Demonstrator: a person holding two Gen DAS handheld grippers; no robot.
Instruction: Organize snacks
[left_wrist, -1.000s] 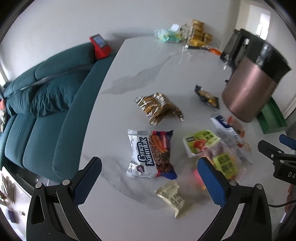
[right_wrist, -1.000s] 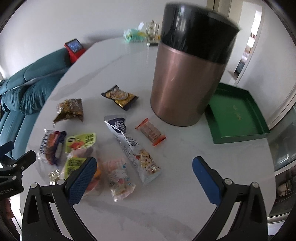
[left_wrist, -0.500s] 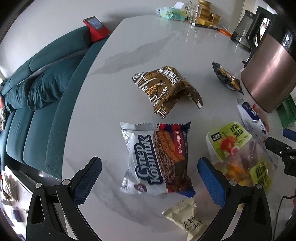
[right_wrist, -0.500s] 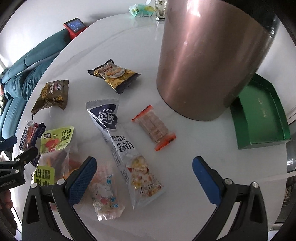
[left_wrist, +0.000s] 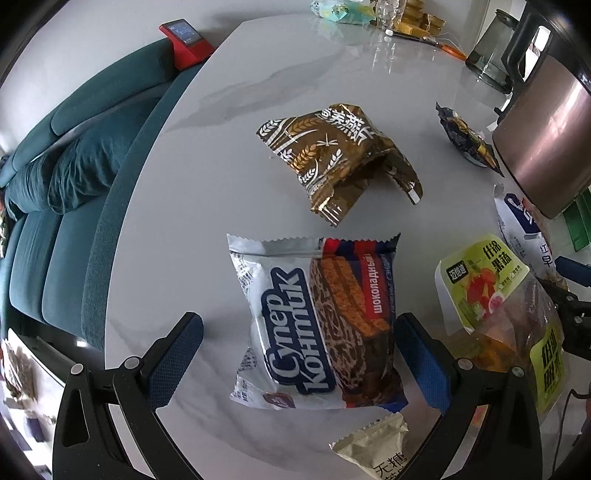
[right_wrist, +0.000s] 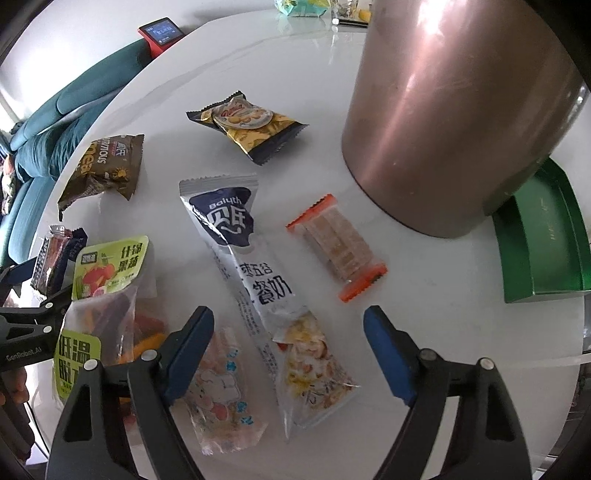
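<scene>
My left gripper (left_wrist: 297, 363) is open, its fingers straddling a white, blue and red wafer pack (left_wrist: 317, 325) on the white marble table (left_wrist: 207, 206). A brown-gold oat bag (left_wrist: 340, 155) lies beyond it, a green dried-fruit bag (left_wrist: 495, 291) to the right. My right gripper (right_wrist: 288, 354) is open, low over a long white-and-navy cereal milk sachet (right_wrist: 258, 280). Beside it lie a pink candy pack (right_wrist: 221, 398), an orange-ended biscuit bar (right_wrist: 336, 247), a yellow cookie pack (right_wrist: 247, 122) and the green fruit bag (right_wrist: 107, 295).
A tall copper bin (right_wrist: 454, 118) stands at the right, a green tray (right_wrist: 543, 240) behind it. A teal sofa (left_wrist: 62, 177) flanks the table's left edge, with a red device (left_wrist: 184, 40) on it. Bottles and packets (left_wrist: 380, 14) crowd the far end. A cream candy (left_wrist: 376, 450) lies near.
Both grippers have moved forward and down toward the table. The wafer pack now sits between my left fingers and the sachet between my right fingers. Nothing on the table has shifted.
</scene>
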